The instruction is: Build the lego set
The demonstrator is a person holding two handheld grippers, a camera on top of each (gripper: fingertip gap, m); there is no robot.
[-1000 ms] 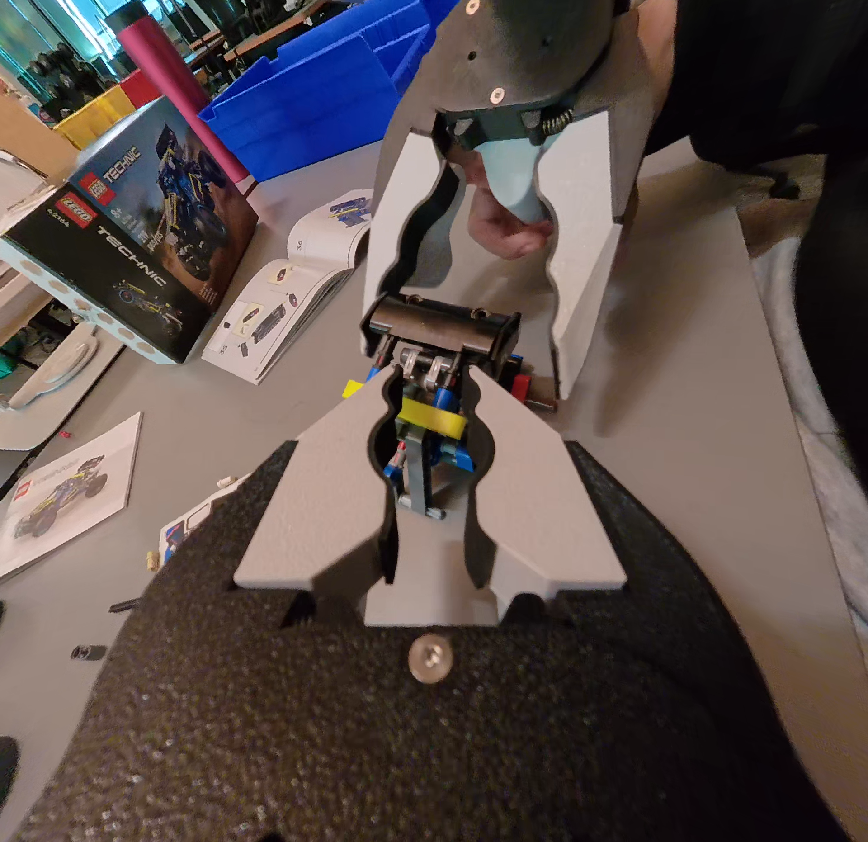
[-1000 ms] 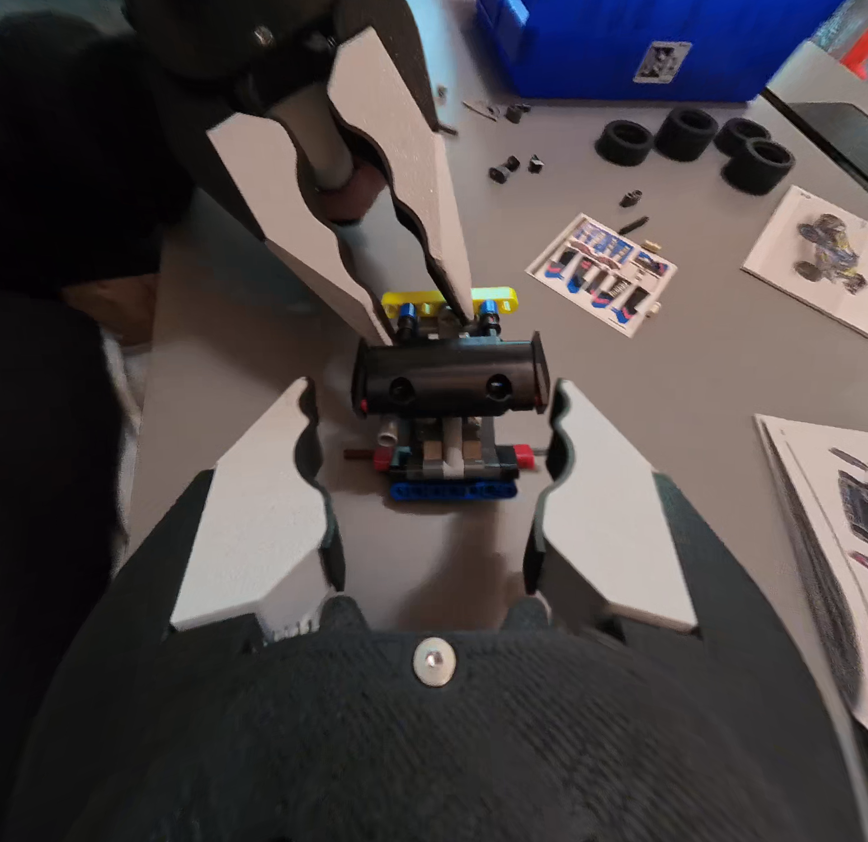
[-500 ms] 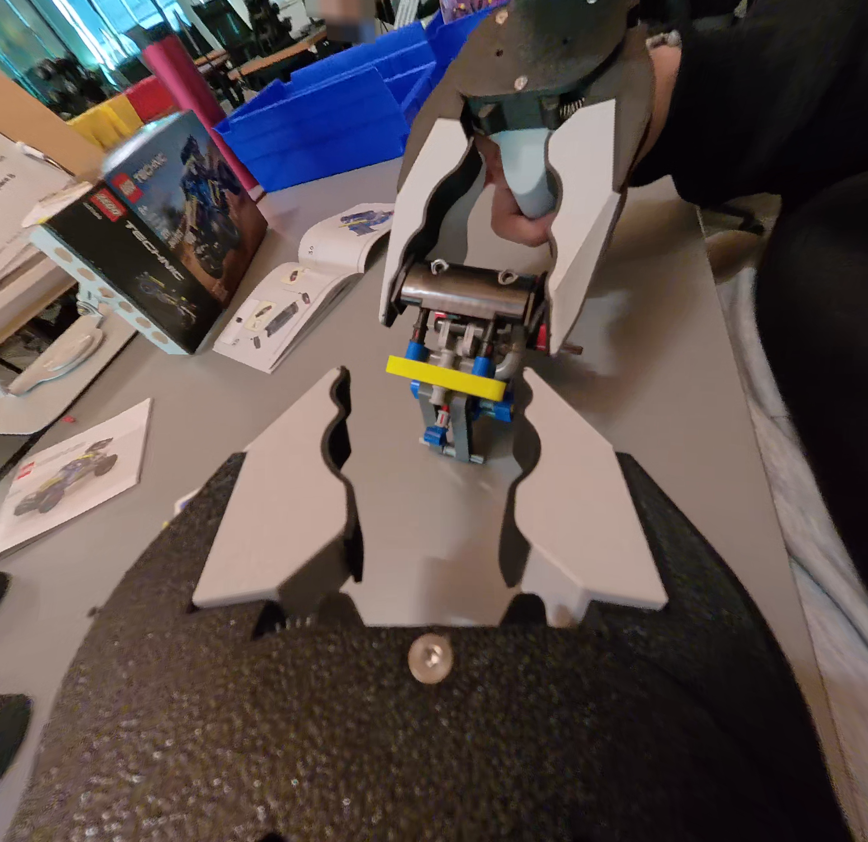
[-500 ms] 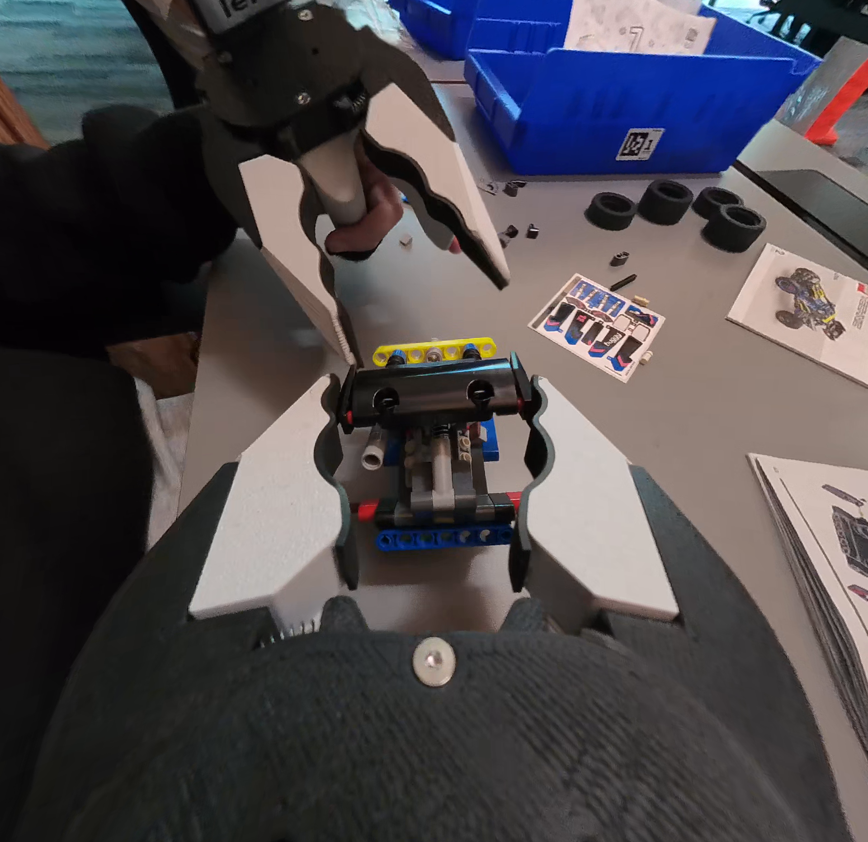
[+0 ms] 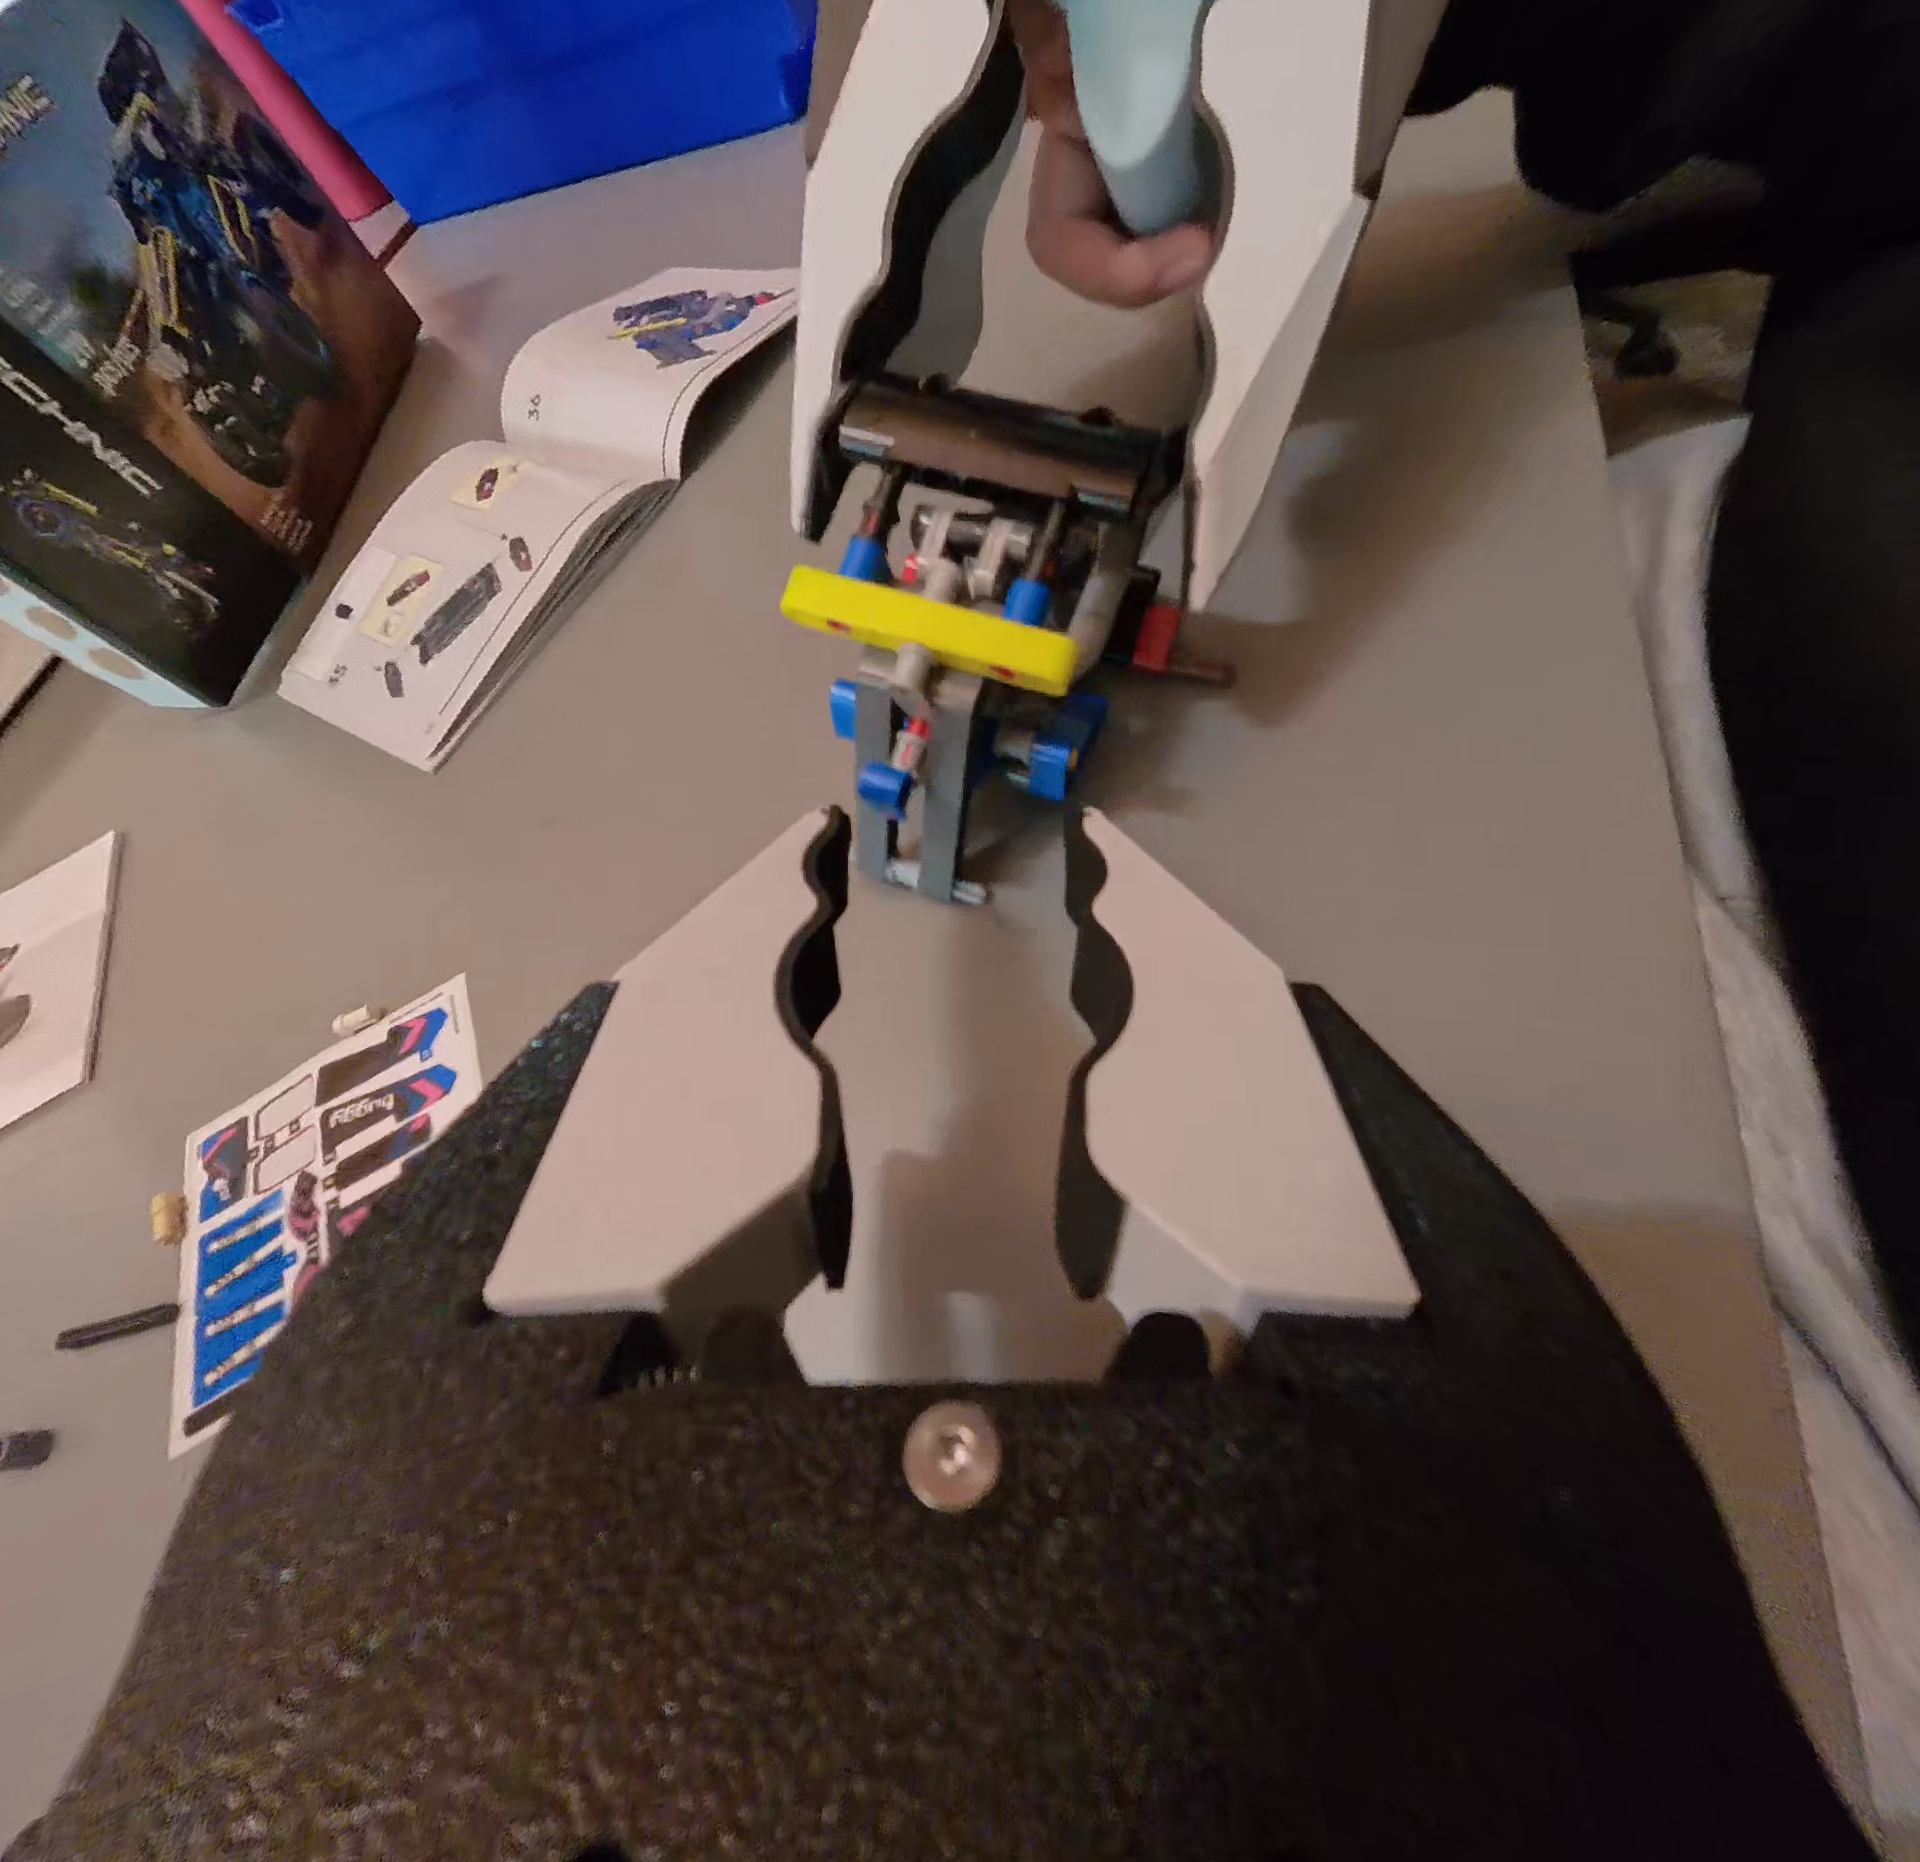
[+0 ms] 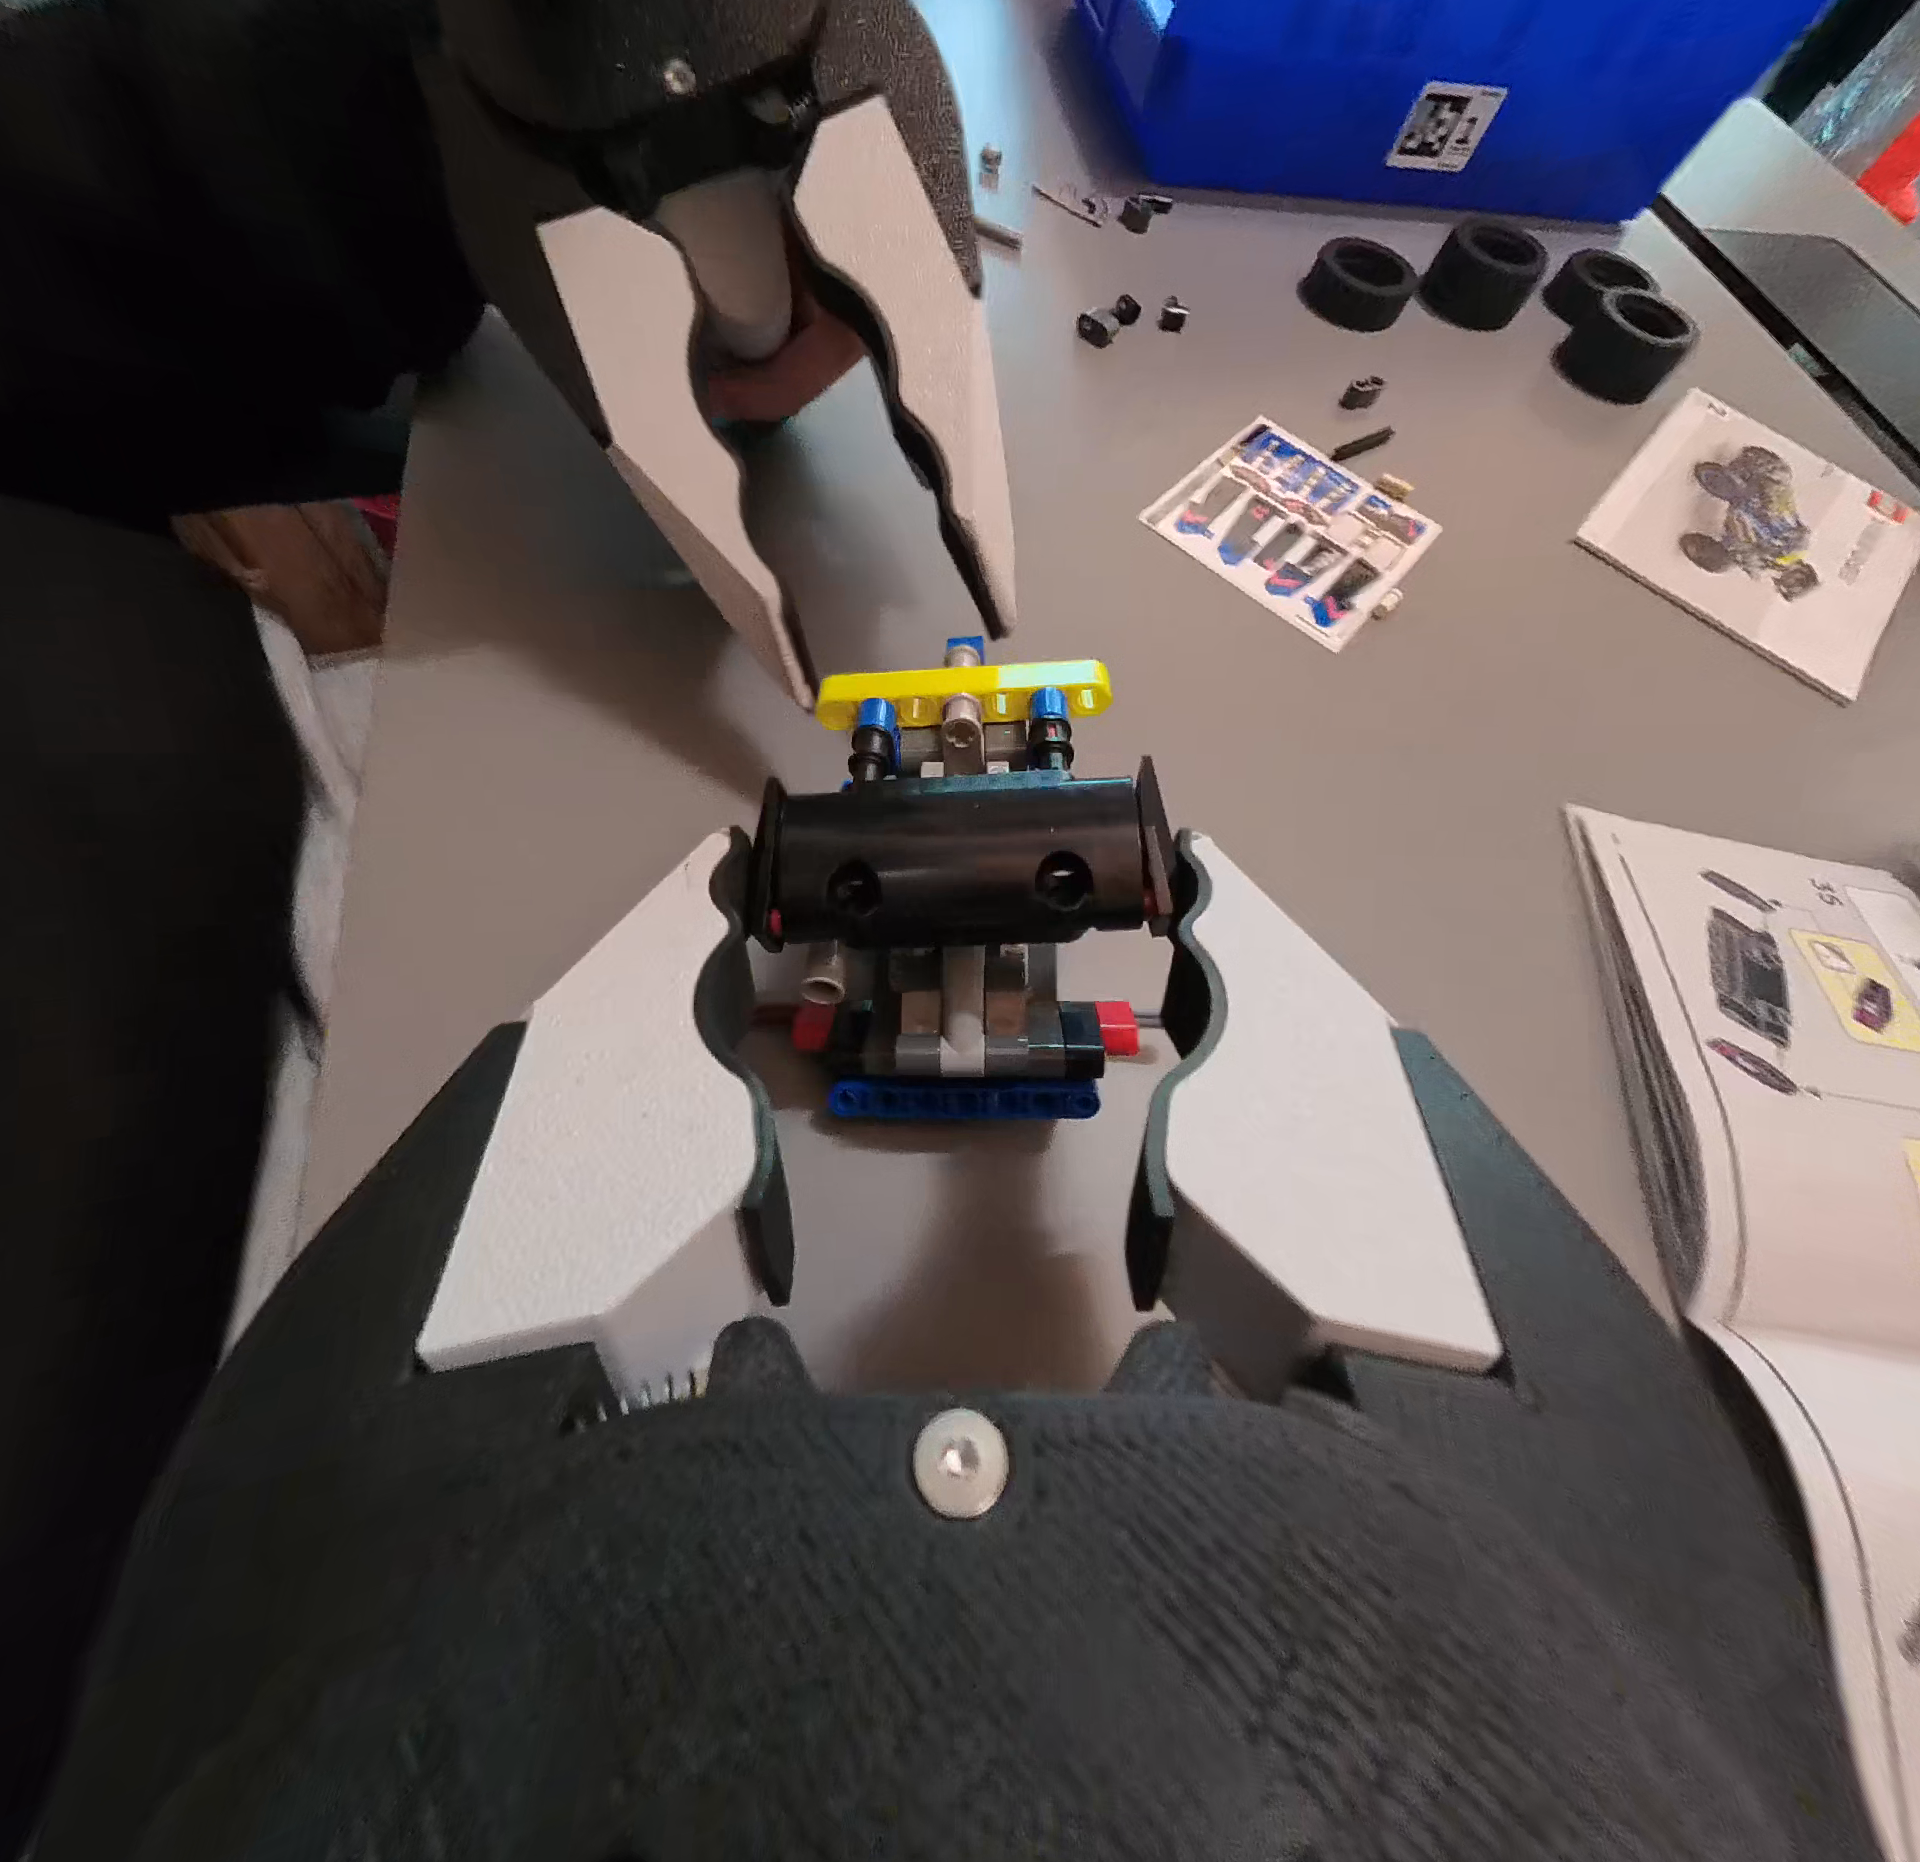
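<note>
While the right gripper point(image 6: 961, 877) clamps the brick model point(image 6: 956, 867) by its black cylinder, the left gripper point(image 5: 951, 856) stands released at 6 o'clock of it — the model's underside is hidden.

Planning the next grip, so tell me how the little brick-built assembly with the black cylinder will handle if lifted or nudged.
The assembly is probably light, being small plastic. Its black cylinder sits high, so perhaps tippy. The yellow beam rides on pins; those could pop apart. The right gripper clamps the cylinder's ends.

Dim, motion-blurred, fisheye-warped edges
</note>
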